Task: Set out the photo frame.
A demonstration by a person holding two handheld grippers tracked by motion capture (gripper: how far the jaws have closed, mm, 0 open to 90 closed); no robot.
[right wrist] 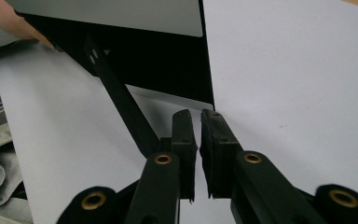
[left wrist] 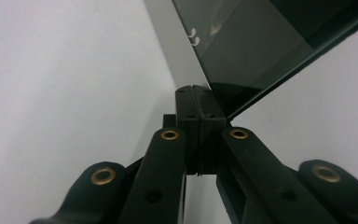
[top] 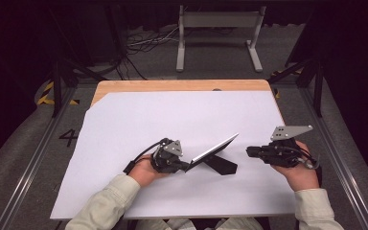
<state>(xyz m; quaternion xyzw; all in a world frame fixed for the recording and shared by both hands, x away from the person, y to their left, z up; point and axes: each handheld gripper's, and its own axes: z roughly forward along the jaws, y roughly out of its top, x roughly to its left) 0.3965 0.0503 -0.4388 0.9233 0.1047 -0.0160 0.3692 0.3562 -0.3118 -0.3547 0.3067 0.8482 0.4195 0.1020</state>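
One desk, wood top, mostly covered by a large white sheet. On the sheet, near-centre, a flat dark panel with a glossy face and a pale back sits tilted, its far-right edge raised, propped on a black strut that rests on the sheet. Left hand-held gripper comes in from the near left and meets the panel's lower left corner. In the left gripper view, its jaws are pressed together on the panel edge, pinching it. Right hand-held gripper is held to the right of the panel, just beside it, not touching, jaws pointing left at it. In the right gripper view, its pads stand almost together with a narrow slit between them and nothing in it; the panel and strut are just beyond the tips.
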